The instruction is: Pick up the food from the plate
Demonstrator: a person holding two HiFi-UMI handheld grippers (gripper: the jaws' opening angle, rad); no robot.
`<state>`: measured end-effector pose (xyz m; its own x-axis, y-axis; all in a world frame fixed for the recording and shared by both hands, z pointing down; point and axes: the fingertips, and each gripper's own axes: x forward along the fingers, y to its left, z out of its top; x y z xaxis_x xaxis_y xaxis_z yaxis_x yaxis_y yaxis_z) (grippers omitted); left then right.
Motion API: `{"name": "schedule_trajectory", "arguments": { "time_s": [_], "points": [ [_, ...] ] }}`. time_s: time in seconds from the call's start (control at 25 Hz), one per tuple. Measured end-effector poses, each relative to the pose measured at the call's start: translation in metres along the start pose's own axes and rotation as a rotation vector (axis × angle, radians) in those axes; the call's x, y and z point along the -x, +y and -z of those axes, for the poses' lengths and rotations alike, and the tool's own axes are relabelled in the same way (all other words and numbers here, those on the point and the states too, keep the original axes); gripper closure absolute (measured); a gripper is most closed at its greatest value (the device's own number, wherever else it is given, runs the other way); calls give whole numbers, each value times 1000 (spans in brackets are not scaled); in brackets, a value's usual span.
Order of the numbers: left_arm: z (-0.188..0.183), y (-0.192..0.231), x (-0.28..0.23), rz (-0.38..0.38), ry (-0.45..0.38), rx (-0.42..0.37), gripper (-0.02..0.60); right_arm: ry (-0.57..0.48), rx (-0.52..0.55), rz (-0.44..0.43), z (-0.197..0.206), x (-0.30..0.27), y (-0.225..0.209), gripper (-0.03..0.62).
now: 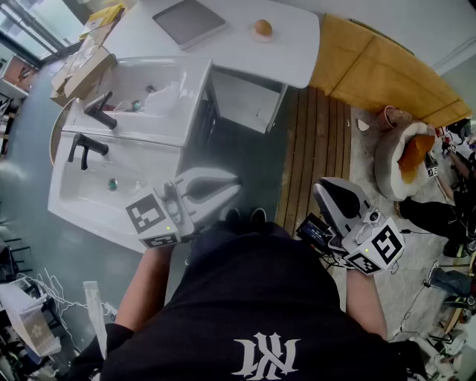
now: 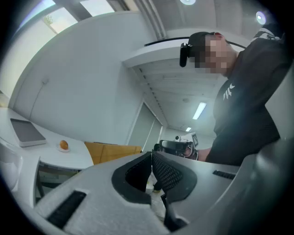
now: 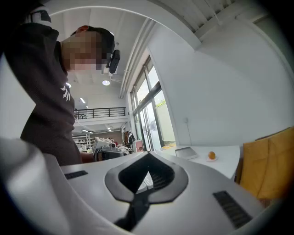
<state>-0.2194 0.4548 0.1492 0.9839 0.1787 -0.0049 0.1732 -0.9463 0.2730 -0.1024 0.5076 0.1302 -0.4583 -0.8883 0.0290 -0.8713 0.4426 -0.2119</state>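
A small round orange-brown piece of food point(image 1: 262, 27) sits on a little white plate point(image 1: 262, 36) on the white table point(image 1: 290, 52) at the far end of the room. In the left gripper view the food point(image 2: 64, 145) is small and far off at the left. It also shows far away at the right in the right gripper view point(image 3: 212, 155). My left gripper point(image 1: 236, 187) is held close to the person's body, level, with its jaws shut and nothing between them point(image 2: 151, 155). Also near the body, my right gripper point(image 1: 320, 186) is shut and empty point(image 3: 148, 155).
A grey flat tray point(image 1: 190, 20) lies on the table left of the food. Two white sinks point(image 1: 141, 104) with black faucets point(image 1: 99, 111) stand at the left, with a cardboard box point(image 1: 82, 63) behind them. An orange wooden panel point(image 1: 379, 71) and a pet bed point(image 1: 405, 158) are at the right.
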Motion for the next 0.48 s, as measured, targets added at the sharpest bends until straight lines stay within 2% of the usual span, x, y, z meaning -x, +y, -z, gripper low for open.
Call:
{"name": "schedule_trajectory", "arguments": {
  "time_s": [0.32,0.48],
  "points": [
    [0,3,5,7,8,-9,575,1,0,30,-1,-7,-2,591],
    [-8,0,17,46,-30,28,575,-17,2,46,-9,-10,-2,589]
  ]
}}
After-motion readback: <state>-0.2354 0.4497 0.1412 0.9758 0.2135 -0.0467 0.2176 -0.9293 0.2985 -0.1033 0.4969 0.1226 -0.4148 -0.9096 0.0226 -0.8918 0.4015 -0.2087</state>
